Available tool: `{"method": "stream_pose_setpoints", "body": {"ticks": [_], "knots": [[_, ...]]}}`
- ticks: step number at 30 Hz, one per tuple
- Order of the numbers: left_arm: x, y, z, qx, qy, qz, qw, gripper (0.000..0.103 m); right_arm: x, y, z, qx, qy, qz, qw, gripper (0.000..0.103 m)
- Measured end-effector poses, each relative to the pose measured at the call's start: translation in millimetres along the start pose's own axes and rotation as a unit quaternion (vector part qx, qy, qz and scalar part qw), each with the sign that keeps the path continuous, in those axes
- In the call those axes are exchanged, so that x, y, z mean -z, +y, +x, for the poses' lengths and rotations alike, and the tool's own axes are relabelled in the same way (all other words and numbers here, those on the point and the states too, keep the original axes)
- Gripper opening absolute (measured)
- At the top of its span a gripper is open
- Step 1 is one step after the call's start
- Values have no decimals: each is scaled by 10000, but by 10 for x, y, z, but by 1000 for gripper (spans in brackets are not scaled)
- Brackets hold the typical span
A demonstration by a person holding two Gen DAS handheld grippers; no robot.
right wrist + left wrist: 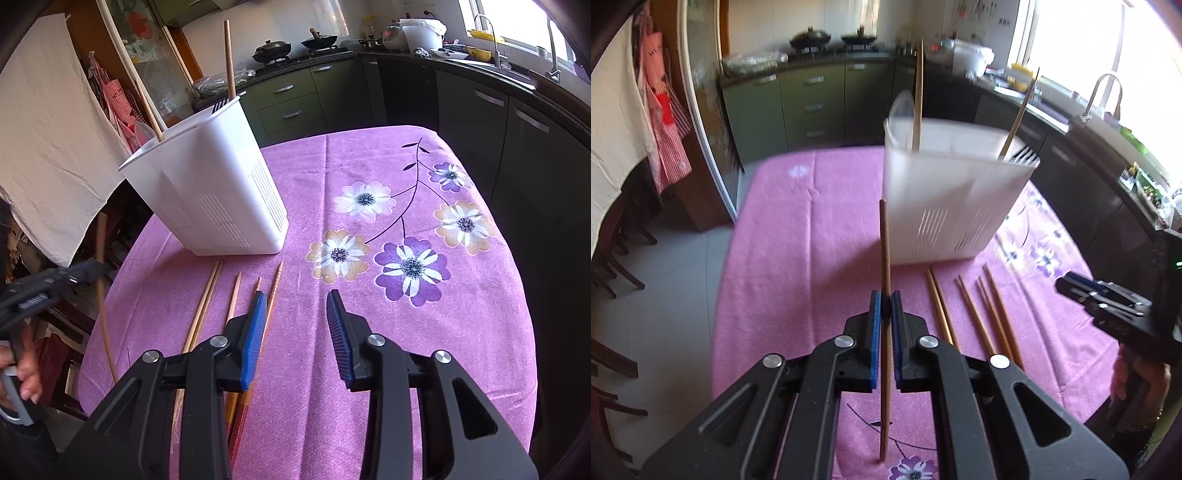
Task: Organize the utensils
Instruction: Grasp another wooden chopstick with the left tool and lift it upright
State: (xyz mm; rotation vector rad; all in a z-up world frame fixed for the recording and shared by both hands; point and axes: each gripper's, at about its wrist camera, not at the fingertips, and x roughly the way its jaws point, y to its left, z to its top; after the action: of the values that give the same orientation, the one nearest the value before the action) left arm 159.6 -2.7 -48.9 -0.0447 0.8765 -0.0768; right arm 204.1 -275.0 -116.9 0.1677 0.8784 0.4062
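Left gripper (885, 299) clamps one chopstick (885, 258) upright, prob. for drop into white holder (945, 199). Right gripper (295, 299) wide apart, empty, over loose chopsticks (207, 306) on pink cloth (369, 162), near holder.

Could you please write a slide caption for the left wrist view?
Left gripper holds one chopstick upright before the white utensil holder.

The chopstick (885, 258) clamped in the left gripper (885, 301) is matt brown wood, as are the chopsticks (236, 295) on the table. The utensil holder (207, 199) is smooth white plastic with slotted walls. The tablecloth (332, 332) is napped purple cloth. Gripper pads (255, 332) are ribbed blue rubber on matt black plastic.
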Motion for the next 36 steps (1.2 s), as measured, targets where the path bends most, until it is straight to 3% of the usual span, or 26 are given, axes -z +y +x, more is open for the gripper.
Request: {"method": "stream_pose_setpoints", "body": {"ticks": [7, 13, 23, 29, 32, 36], "knots": [[22, -12, -347, 10, -394, 64, 9992, 5, -12, 21, 78, -14, 156, -46, 9999, 34], [101, -28, -510, 66, -588, 131, 9982, 5, -49, 30, 447, -113, 845, -129, 9963, 37], [162, 11, -603, 25, -712, 225, 9972, 5, -128, 285, 817, 185, 1319, -510, 9898, 27], [187, 50, -611, 91, -741, 254, 9969, 5, -108, 435, 966, 502, 1441, -677, 9860, 27], [190, 52, -610, 118, -761, 284, 9966, 6, -104, 525, 1006, 740, 1421, -828, 9836, 23], [193, 58, -612, 169, -773, 296, 9964, 6, -78, 636, 1076, 929, 1312, -932, 9826, 9]]}}
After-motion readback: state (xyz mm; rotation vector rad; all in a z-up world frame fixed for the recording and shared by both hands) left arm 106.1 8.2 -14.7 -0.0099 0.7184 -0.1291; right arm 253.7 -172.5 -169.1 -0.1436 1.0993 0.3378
